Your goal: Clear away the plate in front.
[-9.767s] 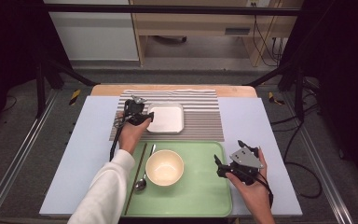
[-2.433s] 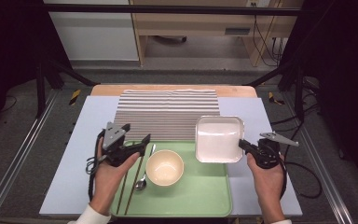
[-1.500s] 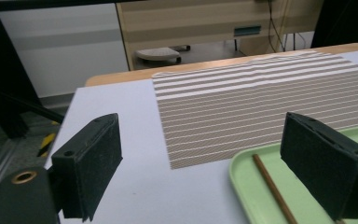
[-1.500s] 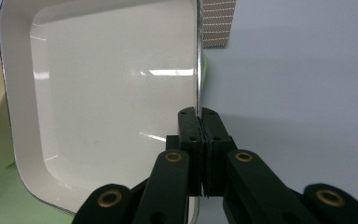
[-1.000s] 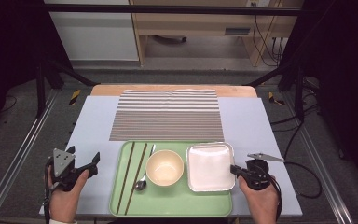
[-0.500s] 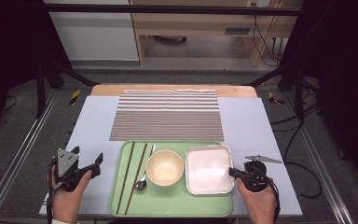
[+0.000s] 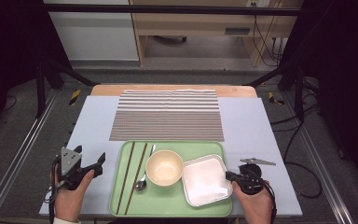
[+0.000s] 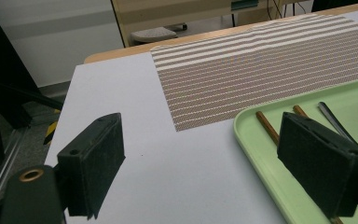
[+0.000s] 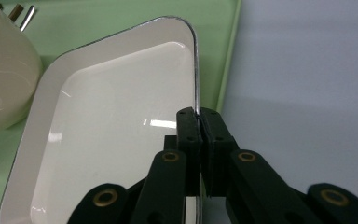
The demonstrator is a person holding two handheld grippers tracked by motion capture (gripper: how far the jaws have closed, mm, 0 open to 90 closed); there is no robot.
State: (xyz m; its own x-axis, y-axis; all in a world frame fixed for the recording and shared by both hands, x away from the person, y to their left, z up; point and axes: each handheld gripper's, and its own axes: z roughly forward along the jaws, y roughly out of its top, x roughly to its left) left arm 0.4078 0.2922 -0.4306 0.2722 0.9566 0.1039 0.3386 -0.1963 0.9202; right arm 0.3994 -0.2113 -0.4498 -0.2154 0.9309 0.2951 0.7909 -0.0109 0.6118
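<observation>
— Plate (image 7: 206,179) sits where, relative to the tray (image 7: 168,212)?
— Inside it, at the right end, just beside the bowl (image 7: 164,167). The right gripper (image 9: 198,122) pinches its rim edge-on, probably to set it flat.
— And the left gripper (image 8: 200,163)?
— Off the tray's left edge, jaws wide apart on nothing, likely waiting near the chopsticks (image 7: 131,176).

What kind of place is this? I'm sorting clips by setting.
Probably a lab or workshop set up for recording, not a dining room: a dark metal frame surrounds the table, cables hang behind, and a bare wooden bench stands at the back.
</observation>
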